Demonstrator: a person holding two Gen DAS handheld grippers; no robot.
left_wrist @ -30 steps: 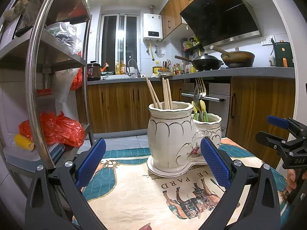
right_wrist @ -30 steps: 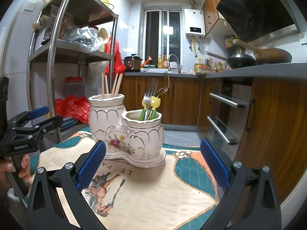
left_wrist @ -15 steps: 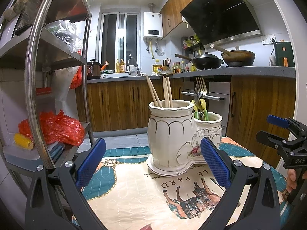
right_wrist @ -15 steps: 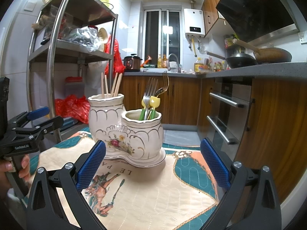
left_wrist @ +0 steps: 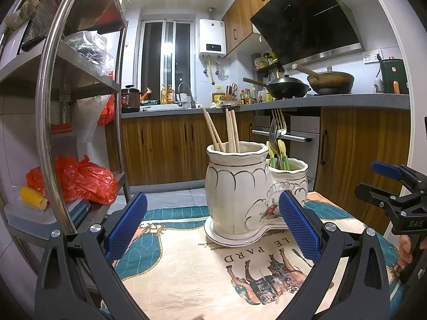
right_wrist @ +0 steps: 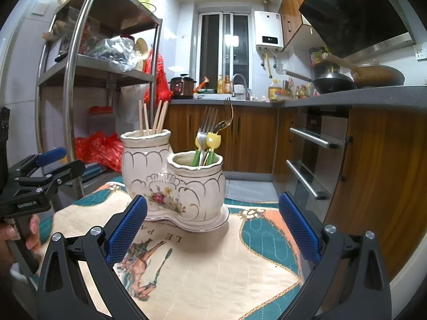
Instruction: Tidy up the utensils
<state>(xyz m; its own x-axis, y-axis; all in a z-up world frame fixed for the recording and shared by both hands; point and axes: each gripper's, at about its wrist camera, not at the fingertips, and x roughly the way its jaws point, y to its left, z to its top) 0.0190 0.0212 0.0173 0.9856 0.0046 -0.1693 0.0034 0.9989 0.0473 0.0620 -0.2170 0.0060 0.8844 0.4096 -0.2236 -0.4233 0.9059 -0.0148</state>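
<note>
A white ceramic double utensil holder (left_wrist: 240, 186) stands on a patterned cloth; it also shows in the right wrist view (right_wrist: 173, 178). Its taller cup holds wooden chopsticks (left_wrist: 226, 130), also seen in the right wrist view (right_wrist: 152, 117). Its shorter cup holds metal forks (right_wrist: 210, 120) and green-handled utensils with yellow tips (right_wrist: 210, 146). My left gripper (left_wrist: 213, 229) is open and empty, low over the cloth in front of the holder. My right gripper (right_wrist: 213, 229) is open and empty, facing the holder from the other side.
The patterned cloth (right_wrist: 213, 261) covers a small table. A metal shelf rack (left_wrist: 50, 133) with red bags stands to the left. Wooden kitchen cabinets (right_wrist: 373, 173) and an oven front lie to the right. The right gripper shows at the left wrist view's right edge (left_wrist: 395, 197).
</note>
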